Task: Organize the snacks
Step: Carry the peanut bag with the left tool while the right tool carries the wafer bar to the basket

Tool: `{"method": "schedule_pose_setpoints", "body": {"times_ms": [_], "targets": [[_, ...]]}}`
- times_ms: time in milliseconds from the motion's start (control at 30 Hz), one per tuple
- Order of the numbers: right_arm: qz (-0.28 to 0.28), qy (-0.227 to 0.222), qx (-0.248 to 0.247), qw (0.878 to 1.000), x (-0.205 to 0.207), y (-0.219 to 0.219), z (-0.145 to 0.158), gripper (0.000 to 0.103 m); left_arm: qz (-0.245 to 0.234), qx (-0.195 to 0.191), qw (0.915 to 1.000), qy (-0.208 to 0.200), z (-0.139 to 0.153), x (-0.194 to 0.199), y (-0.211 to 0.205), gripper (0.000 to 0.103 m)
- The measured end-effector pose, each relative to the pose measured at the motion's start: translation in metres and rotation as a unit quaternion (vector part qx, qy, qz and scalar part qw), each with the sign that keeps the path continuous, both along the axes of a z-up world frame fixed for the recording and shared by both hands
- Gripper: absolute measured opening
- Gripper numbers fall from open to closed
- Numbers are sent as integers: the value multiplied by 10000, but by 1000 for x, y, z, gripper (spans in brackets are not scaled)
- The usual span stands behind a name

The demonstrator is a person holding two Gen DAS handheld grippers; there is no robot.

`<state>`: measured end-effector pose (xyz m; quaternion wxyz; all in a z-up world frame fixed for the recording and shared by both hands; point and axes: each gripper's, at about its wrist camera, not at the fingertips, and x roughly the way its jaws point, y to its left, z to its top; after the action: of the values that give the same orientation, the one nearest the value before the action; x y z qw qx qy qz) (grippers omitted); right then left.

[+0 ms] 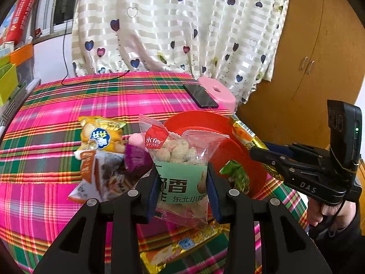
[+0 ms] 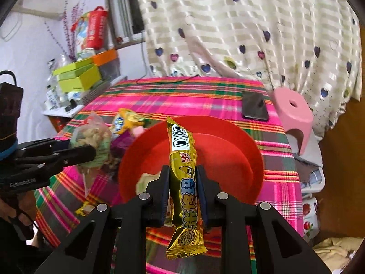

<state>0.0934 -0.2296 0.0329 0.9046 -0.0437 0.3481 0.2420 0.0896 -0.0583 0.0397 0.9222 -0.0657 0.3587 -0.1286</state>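
The left tool (image 1: 182,189) is matt black plastic with shiny metal rivets, as is the right tool (image 2: 182,189). The peanut bag (image 1: 180,159) is clear, crinkled film with a matt green label. The bar (image 2: 183,182) wears glossy gold foil. The bowl (image 2: 239,150) is smooth red plastic. A woven plaid cloth (image 1: 57,137) covers the surface. The phone (image 1: 200,96) is glossy black.

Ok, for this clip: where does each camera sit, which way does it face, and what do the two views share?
Left wrist: on the left gripper, looking along its fingers at the peanut bag it clamps; the right gripper and hand show.
Right wrist: on the right gripper, facing the gold snack bar it clamps over the red bowl; the left gripper shows.
Shared: bowl, phone, pink stool, plaid cloth.
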Motion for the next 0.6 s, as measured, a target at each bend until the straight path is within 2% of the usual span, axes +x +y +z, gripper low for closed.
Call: {"method": "schedule_pose_setpoints", "body": {"times_ms": [500,600], "targets": [[-436,516,-258,9974,44,-13,-32,21,-351,44,9990,260,-16,47,-28,39],[-446,540,-240,9973,46,-14,-32,24,-419,102,9987,266,-15,53,-34,39]]}}
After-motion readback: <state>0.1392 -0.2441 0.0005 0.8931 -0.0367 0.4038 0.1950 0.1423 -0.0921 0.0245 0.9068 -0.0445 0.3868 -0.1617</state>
